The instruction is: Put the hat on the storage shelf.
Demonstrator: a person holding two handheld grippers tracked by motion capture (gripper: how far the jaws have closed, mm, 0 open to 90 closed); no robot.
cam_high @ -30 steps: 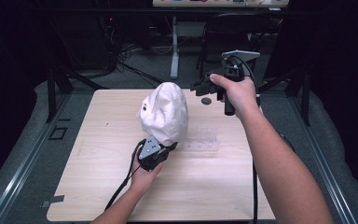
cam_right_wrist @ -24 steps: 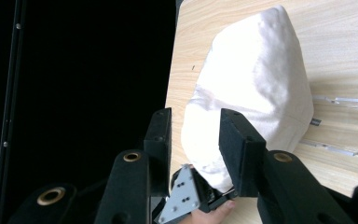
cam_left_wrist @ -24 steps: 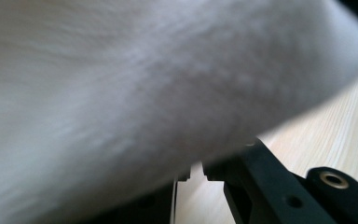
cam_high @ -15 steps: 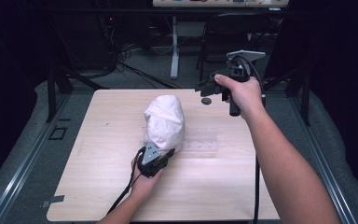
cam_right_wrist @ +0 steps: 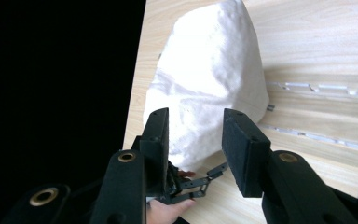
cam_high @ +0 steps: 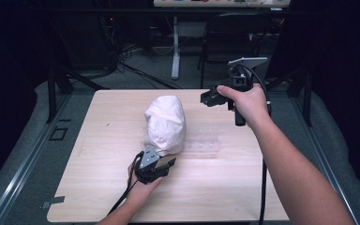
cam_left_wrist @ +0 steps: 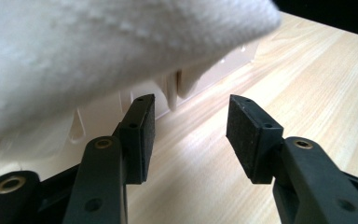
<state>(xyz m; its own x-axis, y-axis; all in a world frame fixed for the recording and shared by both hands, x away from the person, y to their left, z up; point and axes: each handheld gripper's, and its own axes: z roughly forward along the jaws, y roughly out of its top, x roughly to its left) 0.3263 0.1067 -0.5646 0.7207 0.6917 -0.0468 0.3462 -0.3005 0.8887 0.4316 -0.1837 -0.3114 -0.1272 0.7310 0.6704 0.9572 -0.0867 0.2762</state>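
A white cloth (cam_high: 165,123) stands bunched in a tall mound at the middle of the wooden table (cam_high: 98,187). It covers one end of a clear plastic tray (cam_high: 205,144) that lies flat to its right. My left gripper (cam_high: 169,162) is open at the cloth's near edge, low over the table. From its own camera, the left gripper (cam_left_wrist: 189,105) has the cloth (cam_left_wrist: 98,42) hanging just above its jaws and the tray (cam_left_wrist: 98,116) behind them. My right gripper (cam_high: 207,98) is held open in the air at the far right. It looks down on the cloth (cam_right_wrist: 214,70), the tray (cam_right_wrist: 317,88) and the left gripper (cam_right_wrist: 189,184).
A black chair (cam_high: 229,42) and a white table leg (cam_high: 175,47) stand beyond the far edge, with cables on the floor. Metal rails (cam_high: 23,159) run along both sides of the table. Bare wood lies left of the cloth and along the near edge.
The cloth has sunk from a raised, tilted bundle to a mound resting on the table. The left gripper has drawn back toward the near edge. The right hand has shifted slightly right.
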